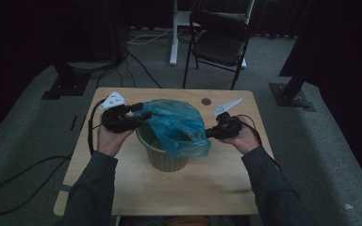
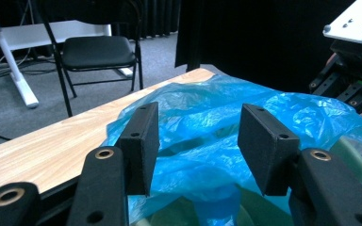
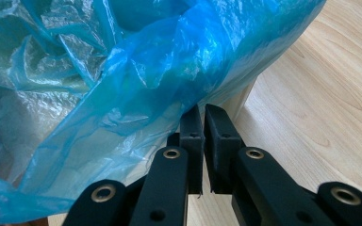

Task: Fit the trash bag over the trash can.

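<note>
Light wooden counter (image 1: 202, 181) in the middle of the high view, on a grey carpet floor (image 1: 23, 141). Dark curtains all around the room. Black folding chair (image 1: 219, 40) at the top middle of the frame, behind the counter, beside a white post (image 1: 174, 33). Black stand feet on the floor at upper left and upper right. Small dark round hole (image 1: 206, 101) near the counter's far edge.

Green bin (image 1: 162, 155) standing upright in the middle of the counter. Blue plastic bag (image 1: 176, 125) sitting in the bin, puffed up over the top and hanging down over the rim on the right side of the frame.

Left tool (image 1: 141, 113) at the left of the bin, held in a hand (image 1: 111, 139), right at the bag's upper left edge. Jaws spread wide in the left gripper view, with the blue plastic bag (image 2: 207, 117) lying between and beyond them. Hard to tell whether the jaws touch the plastic. Other tool's grey plate at the upper right of that view.

Right tool (image 1: 212, 133) at the right of the bin, held in the other hand (image 1: 245, 139). In the right gripper view, jaws pressed almost together near the bottom middle, pinching a thin edge of the blue plastic bag (image 3: 122, 84). Bag filling the upper left of that view, bare wooden counter (image 3: 320, 108) at the right.
</note>
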A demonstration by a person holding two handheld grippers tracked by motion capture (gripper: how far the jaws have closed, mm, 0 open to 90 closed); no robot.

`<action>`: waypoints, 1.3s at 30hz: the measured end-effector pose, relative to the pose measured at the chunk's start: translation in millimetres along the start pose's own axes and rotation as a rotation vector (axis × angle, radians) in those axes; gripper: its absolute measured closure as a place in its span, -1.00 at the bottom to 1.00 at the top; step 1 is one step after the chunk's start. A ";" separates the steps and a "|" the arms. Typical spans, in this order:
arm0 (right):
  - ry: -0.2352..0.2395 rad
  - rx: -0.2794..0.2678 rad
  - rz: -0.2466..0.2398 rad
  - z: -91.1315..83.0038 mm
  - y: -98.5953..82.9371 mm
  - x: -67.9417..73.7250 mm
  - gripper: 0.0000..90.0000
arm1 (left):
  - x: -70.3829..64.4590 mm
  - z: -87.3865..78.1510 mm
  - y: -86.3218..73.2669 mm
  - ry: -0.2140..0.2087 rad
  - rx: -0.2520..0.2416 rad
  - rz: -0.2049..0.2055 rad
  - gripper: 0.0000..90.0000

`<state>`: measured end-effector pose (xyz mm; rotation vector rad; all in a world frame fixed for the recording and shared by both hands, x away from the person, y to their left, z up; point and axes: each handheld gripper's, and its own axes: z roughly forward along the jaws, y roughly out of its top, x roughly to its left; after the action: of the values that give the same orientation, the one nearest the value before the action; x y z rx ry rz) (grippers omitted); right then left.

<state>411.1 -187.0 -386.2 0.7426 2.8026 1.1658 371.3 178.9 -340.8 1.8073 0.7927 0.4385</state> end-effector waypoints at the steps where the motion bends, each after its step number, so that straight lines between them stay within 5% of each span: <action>1: 0.001 -0.001 -0.002 0.1 0.1 0.0 0.92 | -1.0 2.0 1.0 -0.009 0.010 0.007 0.08; 9: 0.001 -0.003 -0.002 -1.2 0.6 0.1 0.92 | -5.4 15.6 -4.8 -0.032 0.088 0.032 0.09; 16: -0.002 -0.007 0.001 -3.5 -1.0 -0.9 0.92 | -7.2 18.3 -15.9 -0.018 0.150 0.037 0.59; 21: -0.004 -0.009 0.005 -4.9 -1.7 -1.1 0.92 | -4.6 10.6 -18.1 0.017 0.132 0.034 0.98; 39: -0.011 -0.016 0.020 -13.9 -13.6 -2.8 0.95 | -2.4 -26.5 -45.0 0.035 0.102 -0.011 1.00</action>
<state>405.2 -205.7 -385.8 0.7754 2.7799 1.1816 339.0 205.0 -372.6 1.8929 0.8619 0.4307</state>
